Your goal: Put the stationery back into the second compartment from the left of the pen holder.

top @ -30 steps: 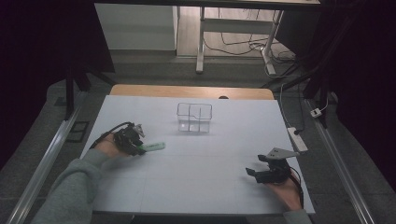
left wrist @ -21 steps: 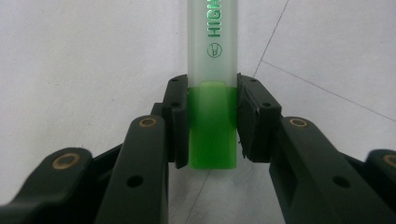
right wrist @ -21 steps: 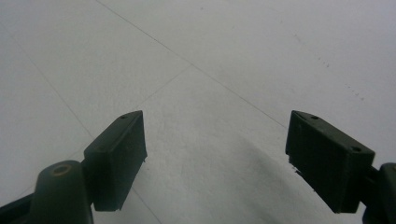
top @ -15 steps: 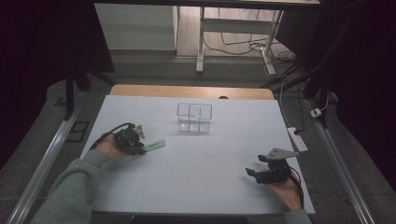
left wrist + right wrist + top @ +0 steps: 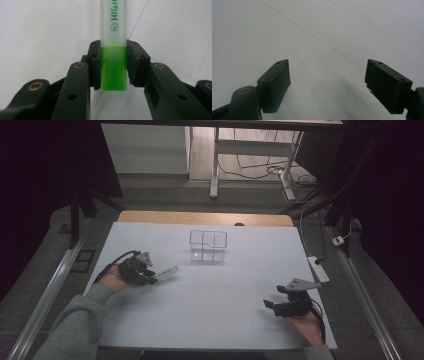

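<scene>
A green highlighter (image 5: 168,271) with a frosted cap lies at the left of the white table (image 5: 210,320), pointing right and away from the hand. My left gripper (image 5: 152,277) is shut on its green rear end. In the left gripper view both pads press the sides of the highlighter (image 5: 113,72), whose cap runs up out of the picture. These jaws have just been closing with the highlighter between them. My right gripper (image 5: 272,304) rests at the table's front right, open, and in its own view the right gripper (image 5: 327,85) has only bare table between its pads.
A clear plastic container (image 5: 208,245) with compartments stands at the table's middle back. A white power strip (image 5: 318,268) lies along the right edge. Metal rails (image 5: 50,290) run down both sides of the table.
The left gripper's jaws have closed onto the highlighter's green end, and the highlighter has shifted very slightly. The right hand has kept still.
</scene>
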Action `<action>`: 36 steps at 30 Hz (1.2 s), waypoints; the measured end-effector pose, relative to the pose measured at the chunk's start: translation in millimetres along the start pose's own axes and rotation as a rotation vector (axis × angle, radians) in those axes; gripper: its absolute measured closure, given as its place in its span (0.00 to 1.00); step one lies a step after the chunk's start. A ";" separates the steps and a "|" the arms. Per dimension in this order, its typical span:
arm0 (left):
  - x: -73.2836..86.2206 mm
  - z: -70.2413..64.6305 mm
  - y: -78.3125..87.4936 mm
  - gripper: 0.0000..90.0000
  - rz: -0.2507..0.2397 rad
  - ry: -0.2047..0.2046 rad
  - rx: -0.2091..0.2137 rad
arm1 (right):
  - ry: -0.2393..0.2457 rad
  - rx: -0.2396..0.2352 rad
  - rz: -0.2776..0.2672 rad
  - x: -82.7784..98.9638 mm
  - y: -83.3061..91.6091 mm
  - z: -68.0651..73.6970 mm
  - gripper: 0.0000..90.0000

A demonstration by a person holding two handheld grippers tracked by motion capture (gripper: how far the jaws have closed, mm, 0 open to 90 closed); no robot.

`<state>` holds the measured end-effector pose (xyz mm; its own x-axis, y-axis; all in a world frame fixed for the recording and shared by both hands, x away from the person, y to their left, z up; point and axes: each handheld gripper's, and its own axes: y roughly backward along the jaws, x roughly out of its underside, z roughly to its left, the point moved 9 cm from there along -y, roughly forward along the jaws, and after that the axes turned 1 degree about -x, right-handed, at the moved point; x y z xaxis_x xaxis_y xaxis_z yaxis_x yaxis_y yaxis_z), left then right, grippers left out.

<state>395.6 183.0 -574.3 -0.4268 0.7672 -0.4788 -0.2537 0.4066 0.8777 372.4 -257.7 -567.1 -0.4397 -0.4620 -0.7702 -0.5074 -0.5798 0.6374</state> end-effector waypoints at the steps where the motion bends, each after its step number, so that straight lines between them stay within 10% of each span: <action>1: 0.0 0.0 0.0 0.74 0.000 0.000 0.000 | 0.000 0.000 0.000 0.0 0.0 0.0 0.22; 36: -34.7 -56.8 3.6 0.74 -0.192 -0.022 0.027 | 0.004 0.005 -0.019 -3.6 0.3 1.9 0.22</action>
<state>360.2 129.6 -555.8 -0.3538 0.6850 -0.6369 -0.3047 0.5594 0.7709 372.4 -254.9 -564.1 -0.4265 -0.4535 -0.7826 -0.5193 -0.5856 0.6224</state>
